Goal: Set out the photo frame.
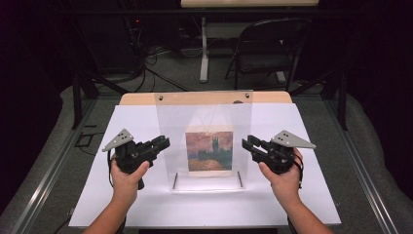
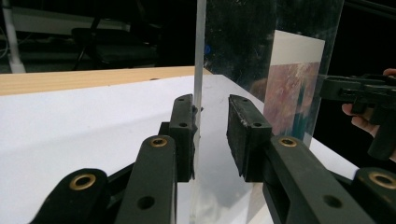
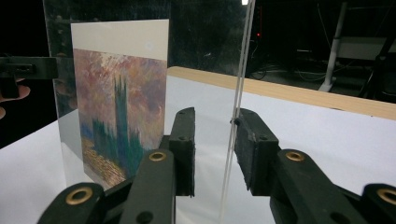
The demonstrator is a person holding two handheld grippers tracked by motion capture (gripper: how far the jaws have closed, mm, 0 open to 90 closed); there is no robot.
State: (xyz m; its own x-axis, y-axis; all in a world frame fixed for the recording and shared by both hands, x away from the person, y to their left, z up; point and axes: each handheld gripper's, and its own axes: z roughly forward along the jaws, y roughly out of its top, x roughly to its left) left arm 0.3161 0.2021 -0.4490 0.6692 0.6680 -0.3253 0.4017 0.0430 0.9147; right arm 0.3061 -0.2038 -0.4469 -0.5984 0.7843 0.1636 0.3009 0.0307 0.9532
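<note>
A clear acrylic panel (image 1: 203, 111) stands upright on the white sheet (image 1: 146, 204), with a painted picture (image 1: 209, 150) of a dark tower under a reddish sky inside it. My left gripper (image 1: 164, 143) is open, its jaws on either side of the panel's left edge (image 2: 200, 56); that edge runs close along one pad (image 2: 183, 116). My right gripper (image 1: 246, 143) is open too, straddling the panel's right edge (image 3: 243, 60) with a gap on both sides. The picture (image 3: 121, 93) shows through the panel, with the left gripper (image 3: 28, 70) beyond it. In the left gripper view the right gripper (image 2: 355, 91) is beyond the picture (image 2: 294, 93).
The sheet covers a wooden tabletop (image 1: 136, 99) whose far strip shows. Two small metal feet (image 1: 175, 181) hold the panel's base. Behind the table stand a folding chair (image 1: 268, 48), a white table leg (image 1: 204, 48) and floor cables (image 1: 151, 58). Metal rails (image 1: 48, 165) flank the table.
</note>
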